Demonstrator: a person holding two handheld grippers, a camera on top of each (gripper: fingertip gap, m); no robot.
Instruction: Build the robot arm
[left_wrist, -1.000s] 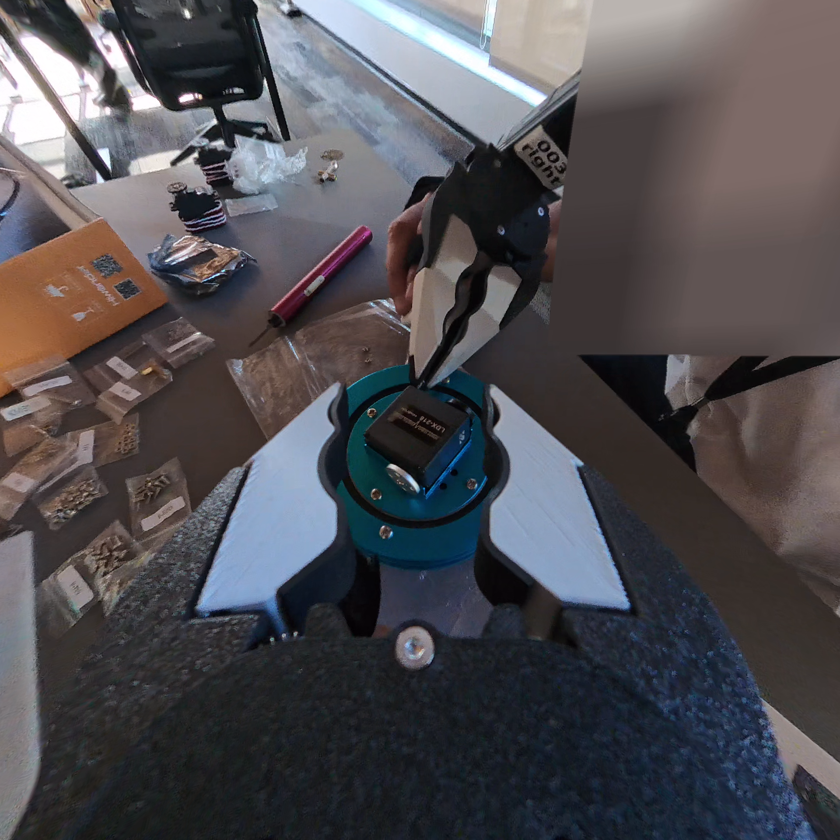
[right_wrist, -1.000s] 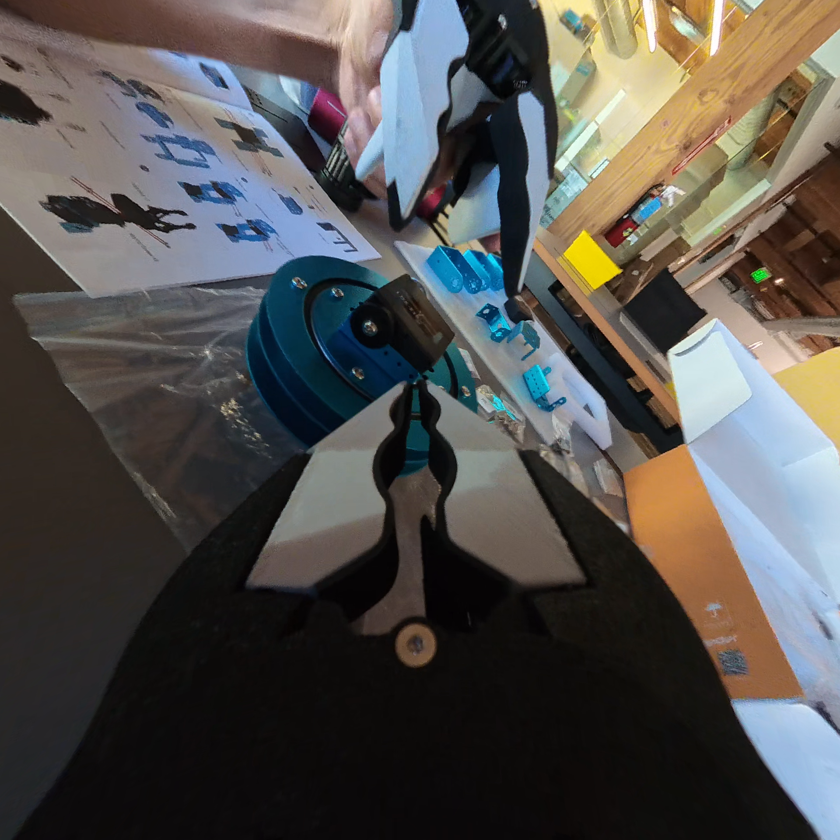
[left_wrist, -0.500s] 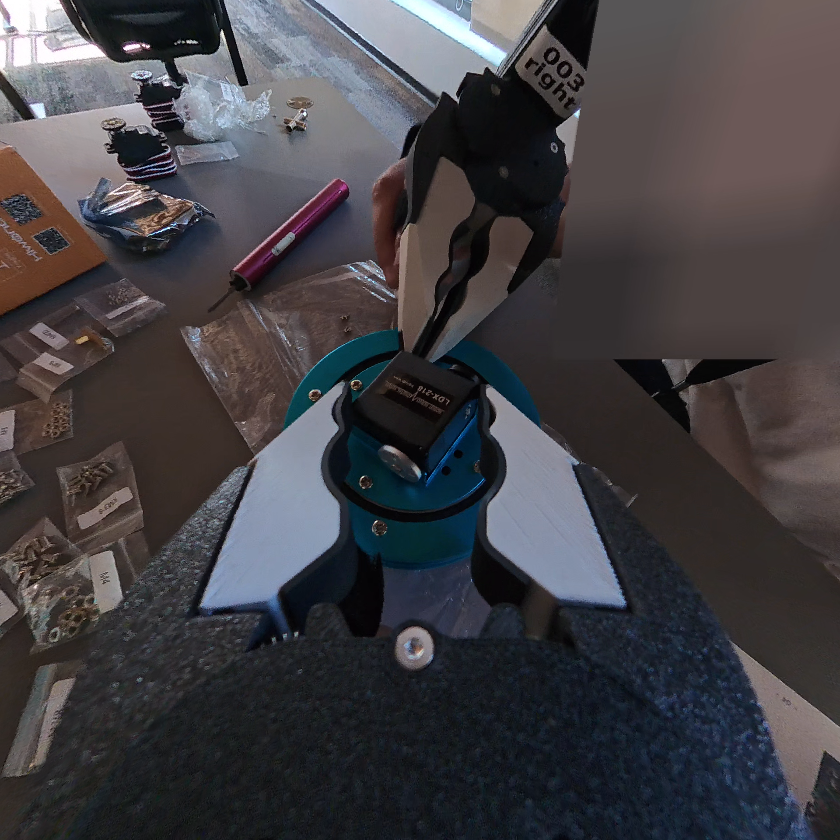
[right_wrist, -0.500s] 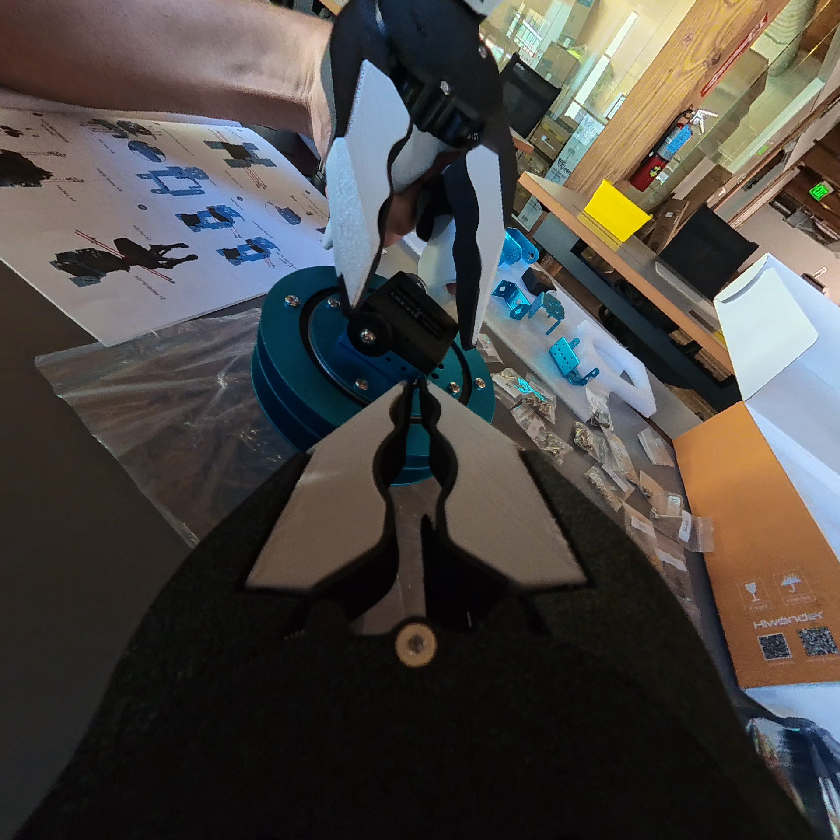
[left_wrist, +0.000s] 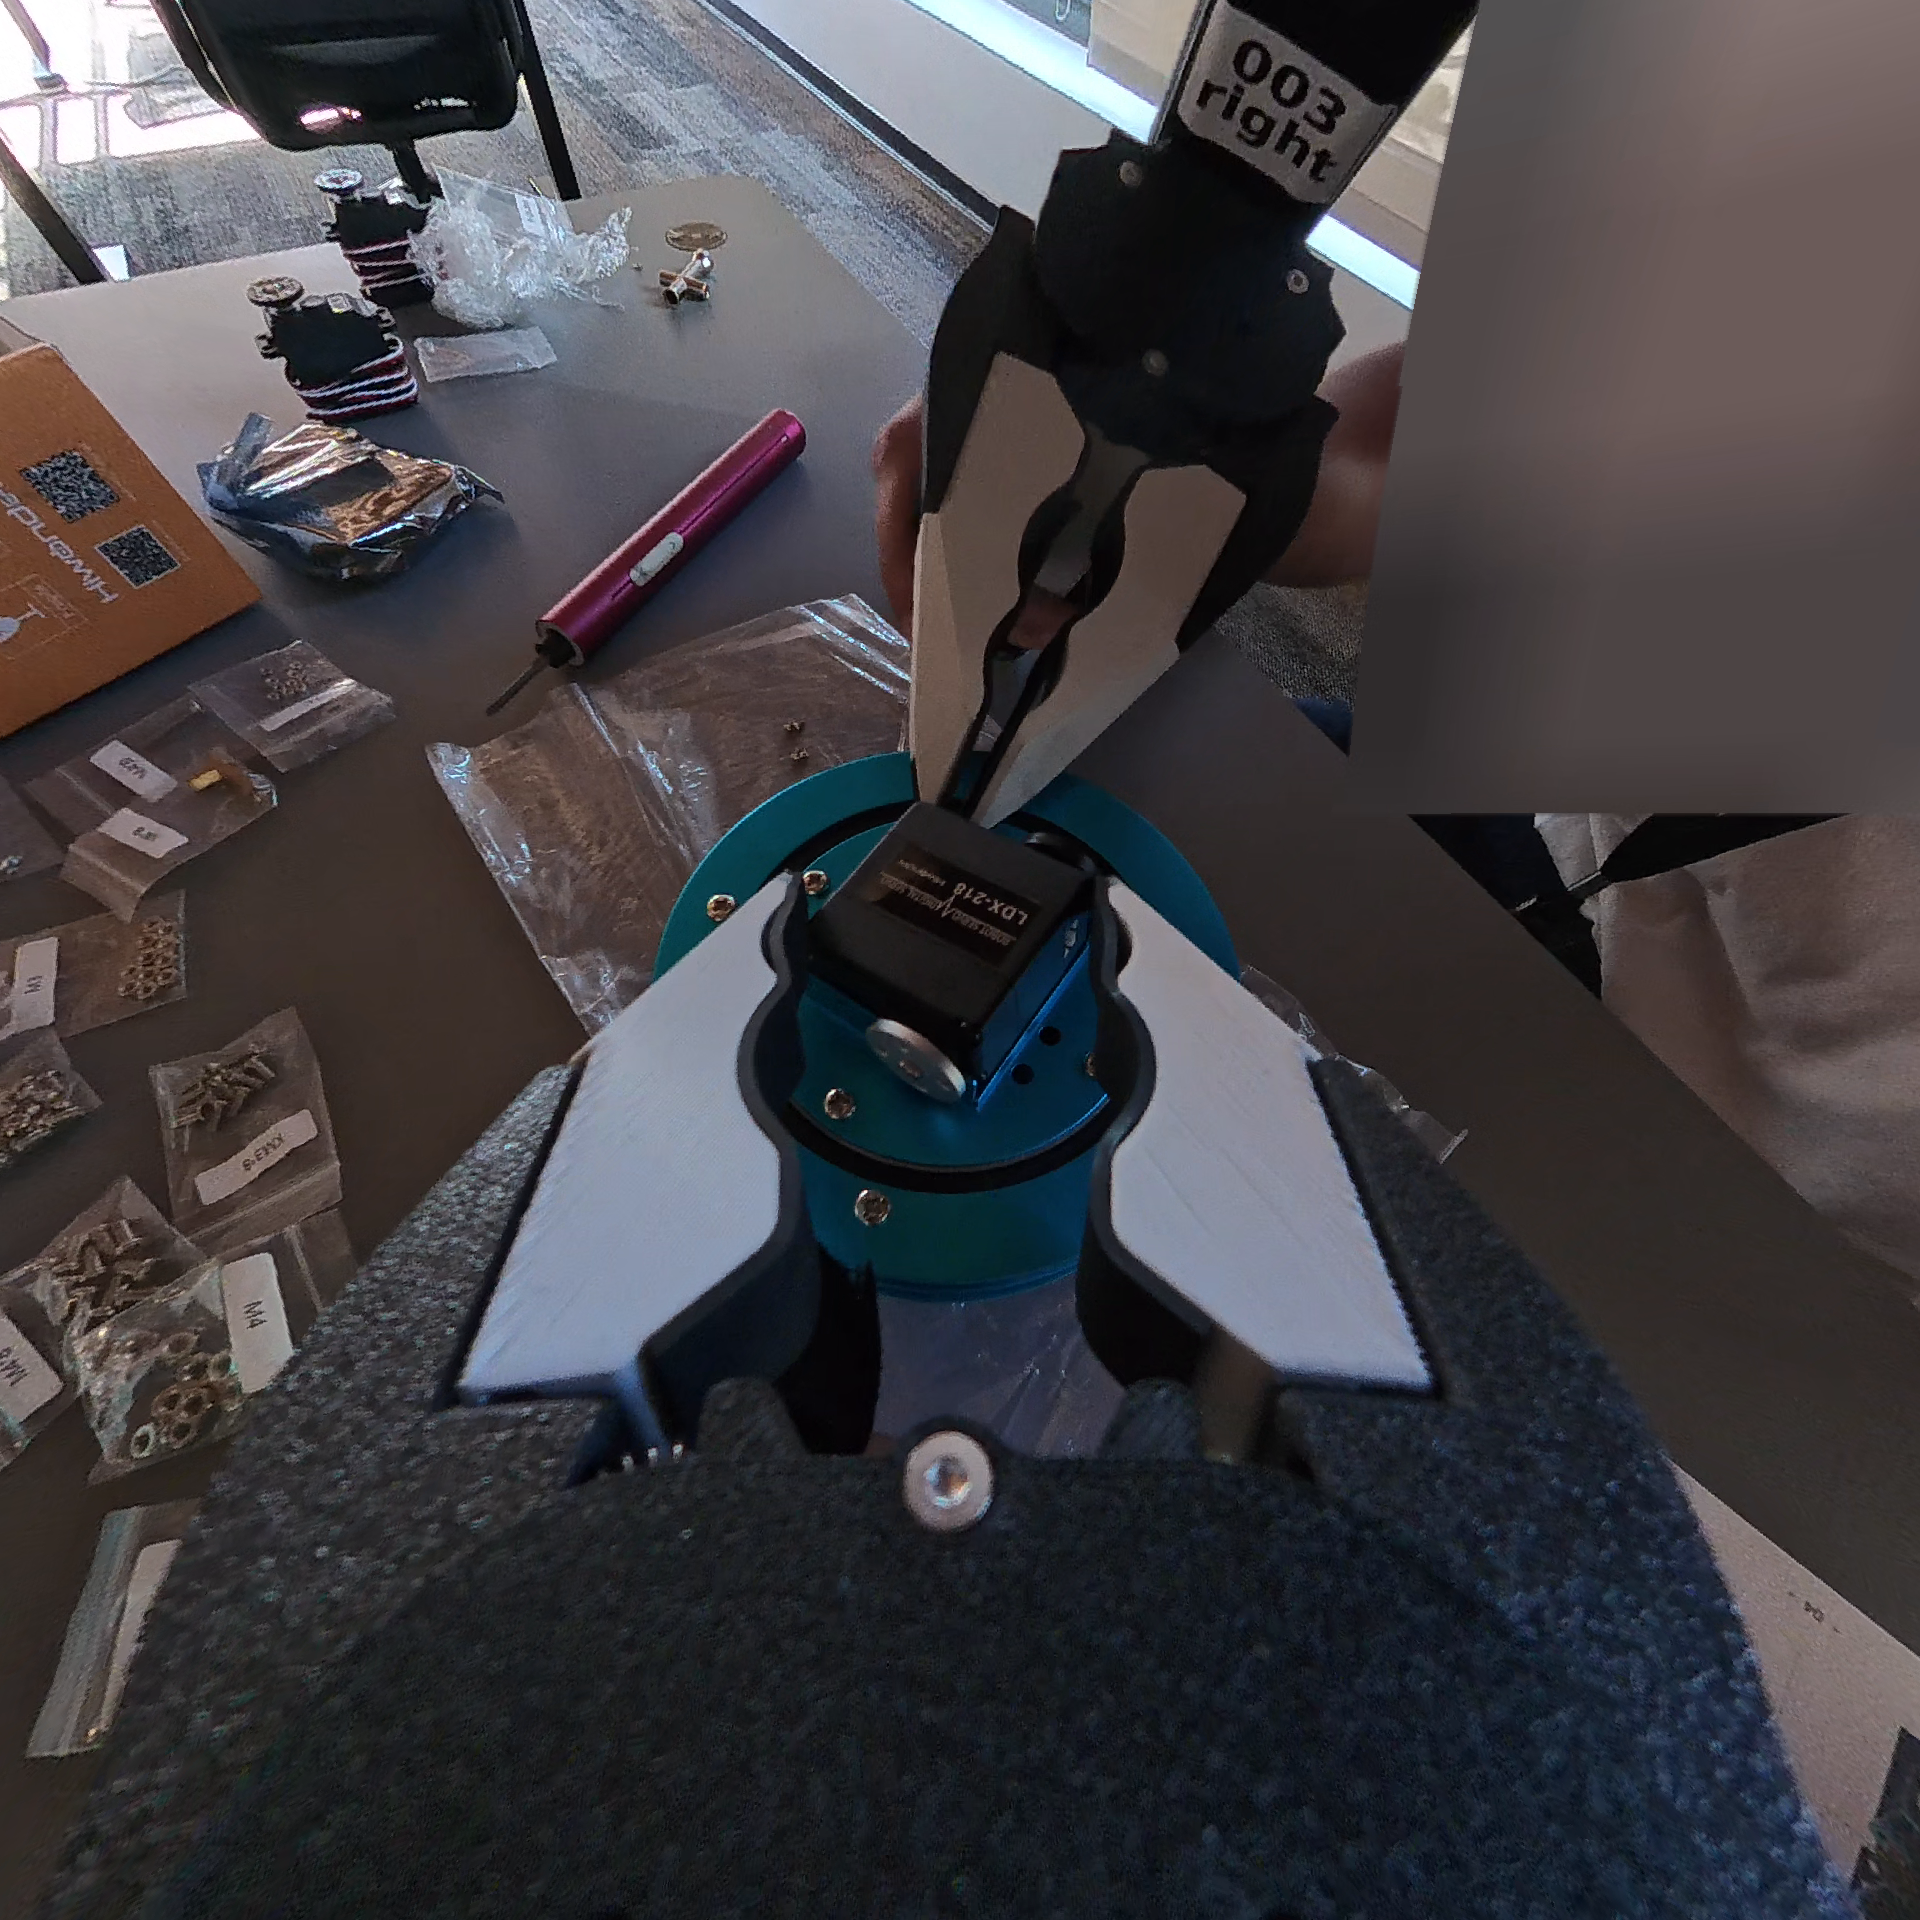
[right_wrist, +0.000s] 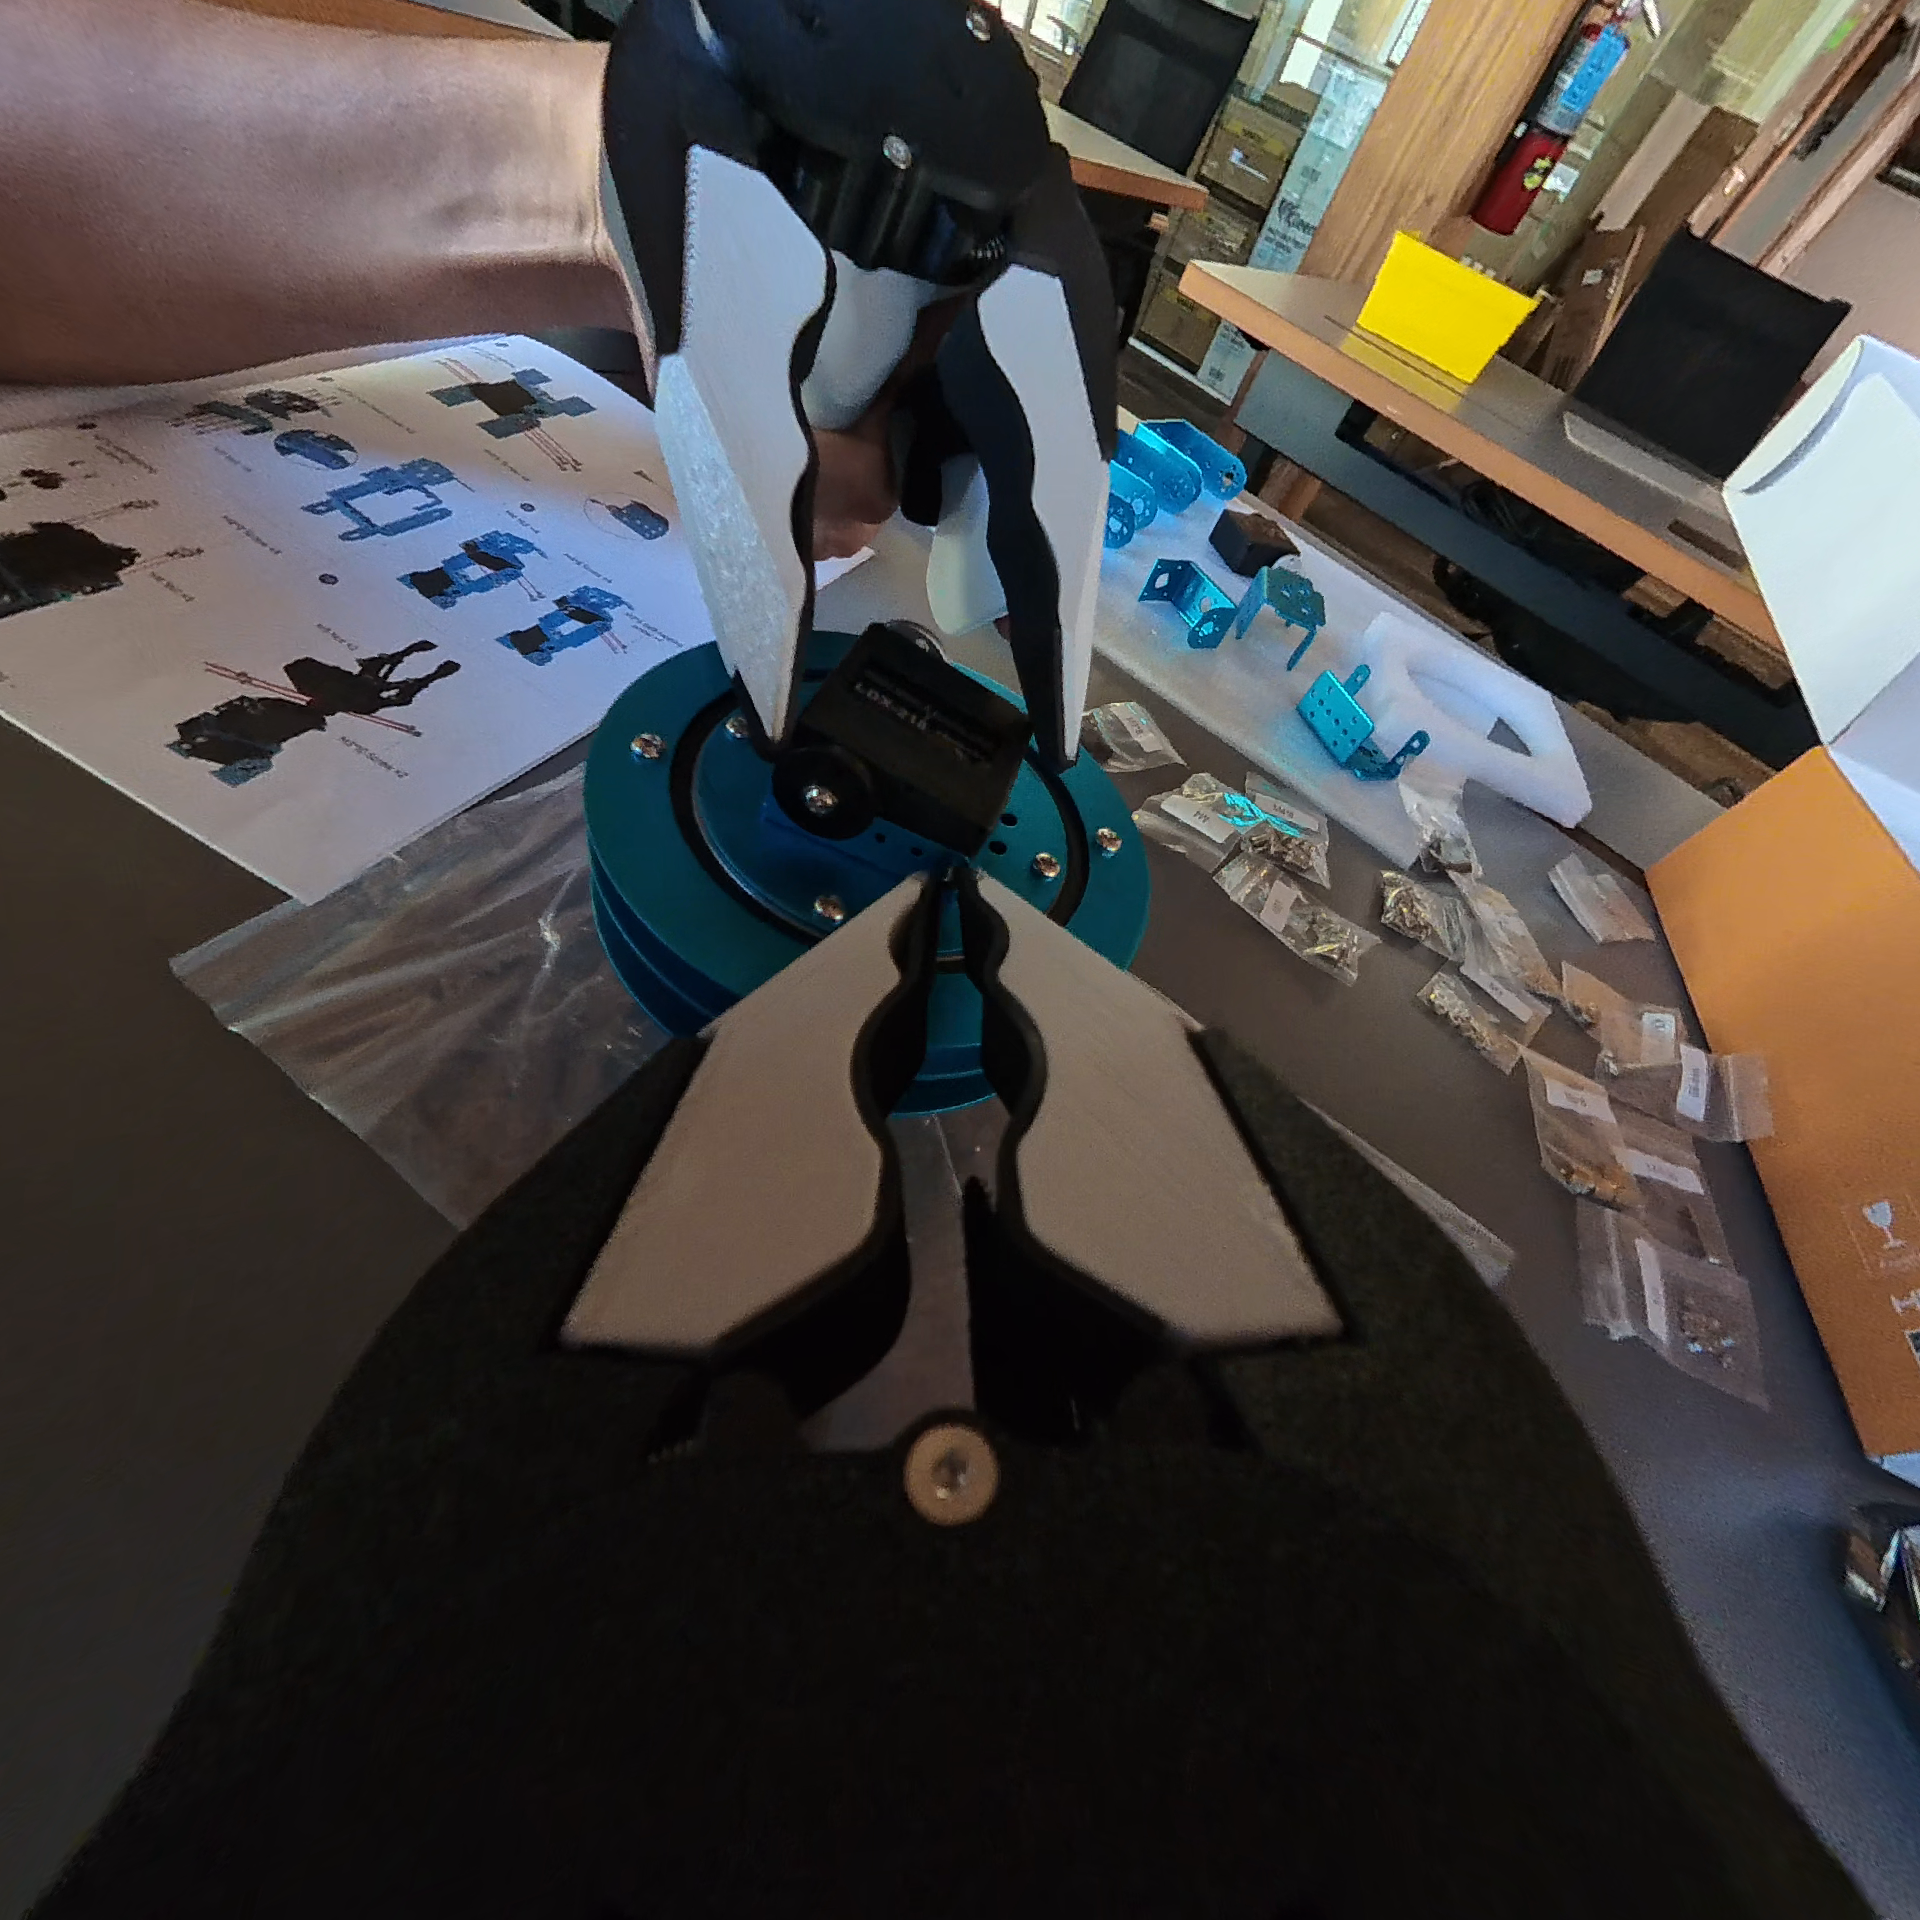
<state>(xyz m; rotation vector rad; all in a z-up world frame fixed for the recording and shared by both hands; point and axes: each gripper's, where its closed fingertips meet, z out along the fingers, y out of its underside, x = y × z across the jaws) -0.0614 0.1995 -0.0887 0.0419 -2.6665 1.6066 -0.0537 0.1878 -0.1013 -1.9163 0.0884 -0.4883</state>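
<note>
A black servo (left_wrist: 945, 935) sits in a blue bracket (left_wrist: 1029, 1049) on top of a round teal base (left_wrist: 935, 1236). My left gripper (left_wrist: 948, 904) is open, with its white fingers (left_wrist: 665, 1153) straddling the servo, close to both of its ends. I cannot tell whether they touch it. My right gripper (left_wrist: 966, 810) comes down from the far side, shut, with its tips at the servo's far edge. In the right wrist view the right gripper (right_wrist: 940, 883) is shut just in front of the servo (right_wrist: 914, 748) and base (right_wrist: 665, 894). The left gripper (right_wrist: 909, 727) hangs over the servo there.
A clear plastic bag (left_wrist: 623, 769) lies under the base. Left of it are a magenta screwdriver (left_wrist: 675, 540), an orange box (left_wrist: 83, 540), several screw bags (left_wrist: 239, 1132) and spare servos (left_wrist: 332, 353). An instruction sheet (right_wrist: 312, 582), blue brackets (right_wrist: 1278, 613) and white foam (right_wrist: 1475, 707) lie nearby. The grippers are tip to tip, or close to it.
My left gripper has come forward and down, so its open fingers now flank the servo. My right gripper has stayed shut at the servo's far edge and stands more upright.
</note>
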